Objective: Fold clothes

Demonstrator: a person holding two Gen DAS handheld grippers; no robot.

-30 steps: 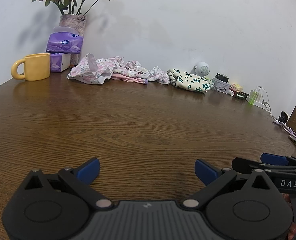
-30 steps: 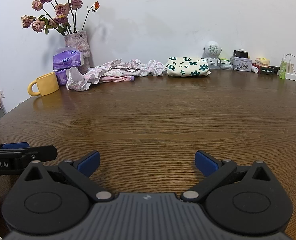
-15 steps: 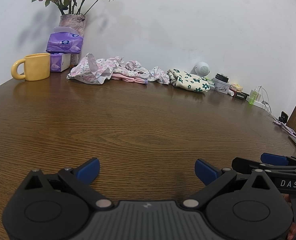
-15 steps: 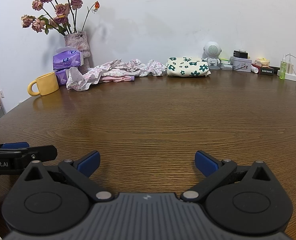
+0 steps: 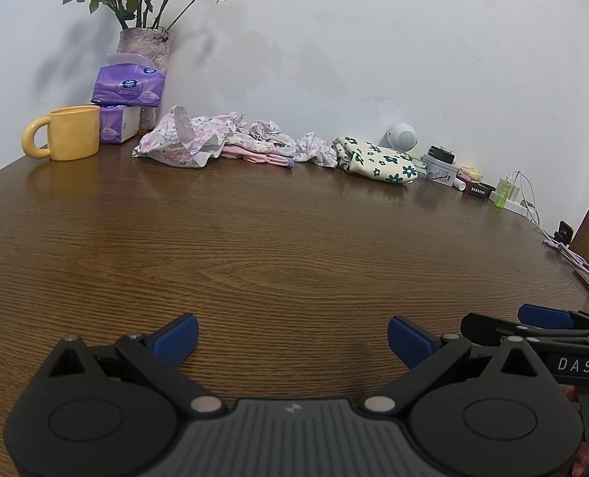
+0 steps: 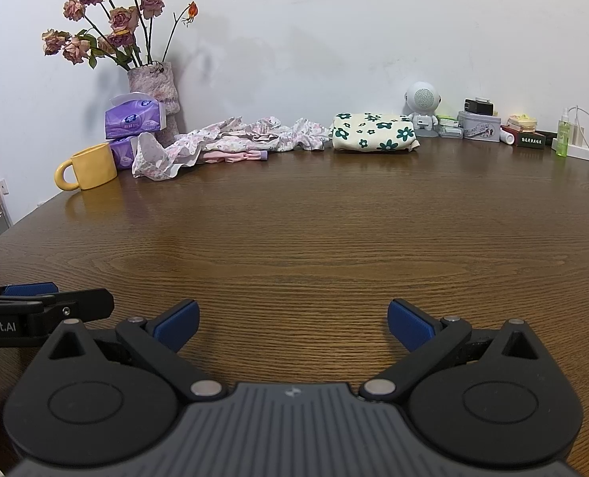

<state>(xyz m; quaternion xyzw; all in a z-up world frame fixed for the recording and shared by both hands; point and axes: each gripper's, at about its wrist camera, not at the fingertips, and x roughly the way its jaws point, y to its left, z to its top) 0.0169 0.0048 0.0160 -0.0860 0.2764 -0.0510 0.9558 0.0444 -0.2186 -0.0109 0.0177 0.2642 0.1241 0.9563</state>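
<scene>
A crumpled heap of pink floral clothes (image 5: 223,141) (image 6: 230,141) lies at the far edge of the brown wooden table (image 5: 278,246) (image 6: 334,230), near the wall. Beside it on the right rests a folded cream garment with green flowers (image 5: 375,159) (image 6: 373,132). My left gripper (image 5: 292,340) hovers open over the near part of the table, nothing between its blue pads. My right gripper (image 6: 292,324) is also open and holds nothing, far from the clothes. Each gripper shows at the edge of the other's view.
A yellow mug (image 5: 66,137) (image 6: 89,167), purple tissue packs (image 5: 129,91) (image 6: 135,119) and a vase of dried roses (image 6: 153,83) stand at the back left. A small white robot speaker (image 6: 423,107), tins, a green bottle (image 6: 562,139) and cables line the back right.
</scene>
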